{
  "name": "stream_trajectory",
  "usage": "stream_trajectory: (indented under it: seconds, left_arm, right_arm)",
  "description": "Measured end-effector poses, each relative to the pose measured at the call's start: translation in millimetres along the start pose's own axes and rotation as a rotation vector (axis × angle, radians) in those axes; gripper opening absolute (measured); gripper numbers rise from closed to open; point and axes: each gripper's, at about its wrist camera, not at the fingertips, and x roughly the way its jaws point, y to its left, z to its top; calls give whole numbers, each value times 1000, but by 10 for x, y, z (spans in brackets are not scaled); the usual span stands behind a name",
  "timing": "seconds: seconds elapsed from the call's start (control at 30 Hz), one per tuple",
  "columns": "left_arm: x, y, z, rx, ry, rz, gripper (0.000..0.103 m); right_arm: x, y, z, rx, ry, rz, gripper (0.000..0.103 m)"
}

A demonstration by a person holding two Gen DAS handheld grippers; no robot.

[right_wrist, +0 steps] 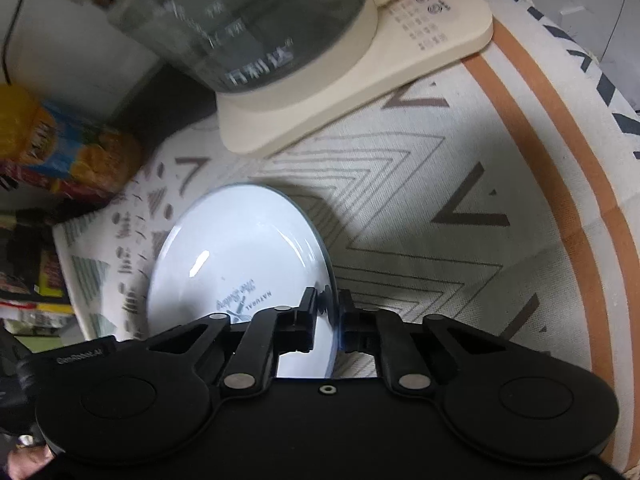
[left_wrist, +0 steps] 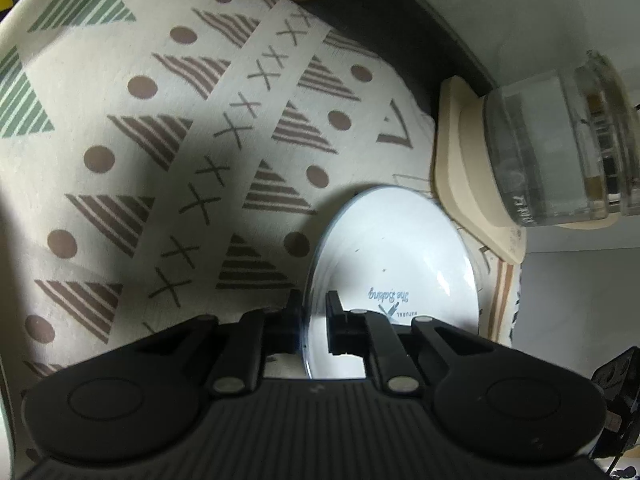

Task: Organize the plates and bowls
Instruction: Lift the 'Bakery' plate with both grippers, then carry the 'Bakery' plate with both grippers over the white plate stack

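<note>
Risking a slip first: gripping a smooth, glossy white round plate with a thin blue rim and small printed lettering [left_wrist: 394, 256] only at its thin edge on two opposite sides, so lifting unevenly or tilting one side faster could let the glazed edge slide out of the pads and drop back onto the cream patterned tablecloth with brown triangles, dots and crosses [left_wrist: 152, 128]. Also risking a knock against the clear glass kettle on its cream plastic base [right_wrist: 256, 28], standing just beyond the plate's far edge, if swinging the plate forward while raising it. Clamping now on both sides: left gripper [left_wrist: 313, 322] nearly fully closed, black fingers pinching the plate's left rim, one finger outside the rim and one over the plate's inner face; right gripper [right_wrist: 327, 320] likewise squeezed almost shut on the opposite rim. Appearing to sit with the plate tilted up toward the cameras rather than flat, though the fisheye bend makes that hard to judge. Lying at the table's back edge, colourful snack packets [right_wrist: 60, 152], well clear of the grip. Still waiting: carrying the plate to wherever the dishes get stacked, a spot not showing in either view.
</note>
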Motion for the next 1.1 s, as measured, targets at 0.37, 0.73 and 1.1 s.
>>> stream_trajectory:
  seconds: [0.37,0.73,1.1]
  left_arm:
    - [-249,86,-6,-20,-46,-48,9]
    - [-634,246,-33,-53,-112,-61,9]
    - [-980,581,-89,-122,-183,-41,9]
  right_arm:
    - [-215,204,-62,-95,-72,55,8]
    - [-323,524,-166,-171,-92,98,8]
    - [-258,920,-267,-270,-59,144,9]
